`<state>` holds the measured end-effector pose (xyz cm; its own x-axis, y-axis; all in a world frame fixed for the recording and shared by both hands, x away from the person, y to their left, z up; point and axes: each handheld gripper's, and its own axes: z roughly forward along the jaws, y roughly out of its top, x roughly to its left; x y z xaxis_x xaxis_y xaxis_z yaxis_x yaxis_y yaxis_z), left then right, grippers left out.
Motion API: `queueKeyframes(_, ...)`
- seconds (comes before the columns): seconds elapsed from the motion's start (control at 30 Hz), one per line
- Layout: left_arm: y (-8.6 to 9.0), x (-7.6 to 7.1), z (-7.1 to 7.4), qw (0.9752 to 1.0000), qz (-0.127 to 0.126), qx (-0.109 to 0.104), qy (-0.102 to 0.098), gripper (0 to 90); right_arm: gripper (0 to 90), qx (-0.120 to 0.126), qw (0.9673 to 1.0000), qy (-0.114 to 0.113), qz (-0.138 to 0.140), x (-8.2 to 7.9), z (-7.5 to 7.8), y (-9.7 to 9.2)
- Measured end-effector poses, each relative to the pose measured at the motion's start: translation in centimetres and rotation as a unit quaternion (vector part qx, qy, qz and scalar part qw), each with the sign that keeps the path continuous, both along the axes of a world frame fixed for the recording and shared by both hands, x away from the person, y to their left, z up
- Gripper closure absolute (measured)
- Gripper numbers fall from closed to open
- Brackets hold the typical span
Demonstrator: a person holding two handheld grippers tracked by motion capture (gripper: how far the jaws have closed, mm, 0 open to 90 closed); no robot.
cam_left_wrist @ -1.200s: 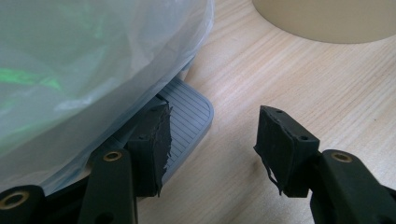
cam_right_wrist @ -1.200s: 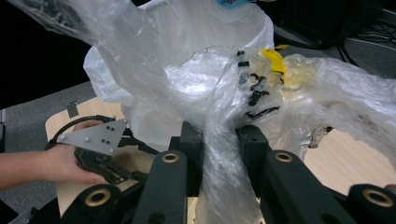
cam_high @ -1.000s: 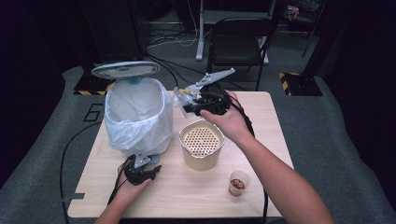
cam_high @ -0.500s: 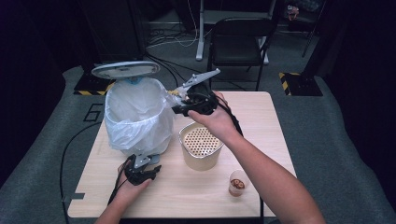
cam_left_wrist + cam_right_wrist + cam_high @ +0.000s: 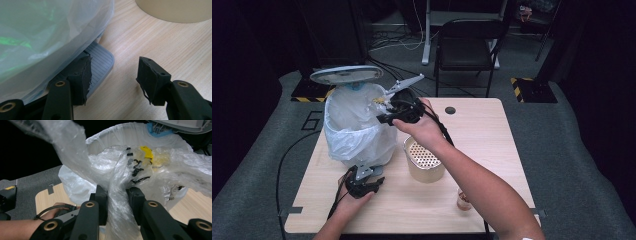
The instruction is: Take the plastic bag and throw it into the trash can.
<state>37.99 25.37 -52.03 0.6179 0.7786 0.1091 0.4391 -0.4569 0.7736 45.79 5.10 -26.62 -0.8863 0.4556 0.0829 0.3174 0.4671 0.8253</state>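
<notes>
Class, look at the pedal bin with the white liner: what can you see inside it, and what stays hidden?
The pedal bin stands open, lid raised. Its white liner covers the inner walls. The right tongs hold a crumpled clear plastic wrapper across the opening, so the bottom and any contents are covered.

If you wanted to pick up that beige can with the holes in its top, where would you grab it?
I'd probably grip the perforated beige can across its side wall near the top, coming in from its right, table-centre side. It stands upright and round, so two jaws can squeeze opposite sides. The bagged bin crowds its left, and the right gripper already holds a plastic wrapper.
</notes>
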Motion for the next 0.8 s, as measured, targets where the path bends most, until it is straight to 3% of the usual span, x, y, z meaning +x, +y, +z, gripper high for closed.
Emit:
queueKeyframes(0.73, 0.1, 0.0, 0.1, 1.0000, -0.003, 0.003, 0.006, 44.9, 76.2, 0.021, 0.9995, -0.023, -0.009, 0.6, 0.9, 2.4)
queueKeyframes(0.77, -0.1, 0.0, -0.1, 0.9999, 0.006, -0.004, -0.008, 44.9, 76.2, 0.022, 0.9994, -0.026, -0.007, 0.6, 0.9, 2.5)
queueKeyframes(0.8, 0.1, 0.0, 0.1, 1.0000, -0.003, 0.002, 0.006, 44.9, 76.2, 0.022, 0.9994, -0.027, -0.008, 0.7, 1.0, 2.7)
